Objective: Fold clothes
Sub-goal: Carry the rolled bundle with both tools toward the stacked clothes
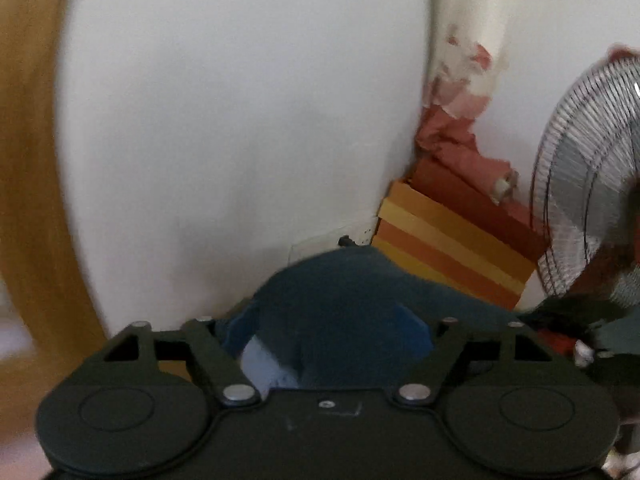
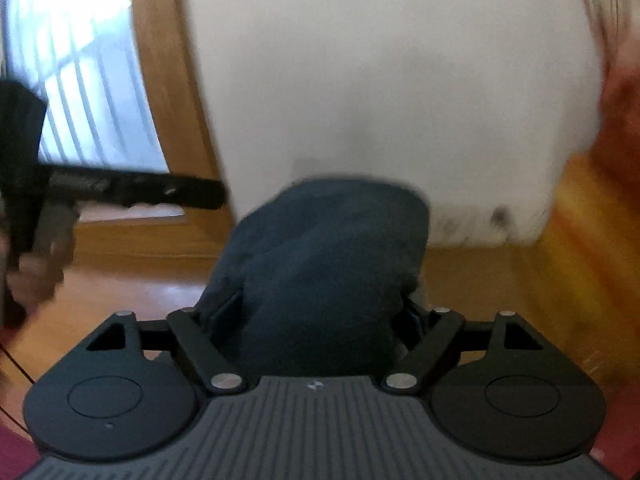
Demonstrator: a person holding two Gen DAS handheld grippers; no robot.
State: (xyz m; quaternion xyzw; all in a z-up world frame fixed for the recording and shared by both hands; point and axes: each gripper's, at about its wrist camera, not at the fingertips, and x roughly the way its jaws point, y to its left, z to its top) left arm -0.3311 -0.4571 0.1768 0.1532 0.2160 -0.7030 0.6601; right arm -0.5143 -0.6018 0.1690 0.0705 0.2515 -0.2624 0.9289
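Note:
A dark blue garment [image 1: 340,280] is bunched between the fingers of my left gripper [image 1: 332,320]. It bulges over the fingertips and hides them. The jaws stand wide, and the blue pads [image 1: 414,330] show bare beside the cloth, so it lies loose. In the right wrist view the same dark blue garment [image 2: 328,232] is heaped over my right gripper [image 2: 320,304]. Those jaws are also spread wide, the cloth fills the gap, and the fingertips are covered. Both views are blurred.
A white wall [image 1: 240,120] is close ahead. A striped orange and yellow box [image 1: 452,240] and a standing fan [image 1: 592,184] are to the right. A wooden surface [image 2: 140,280], a window [image 2: 80,80] and a blurred black tool over a hand [image 2: 120,190] are at left.

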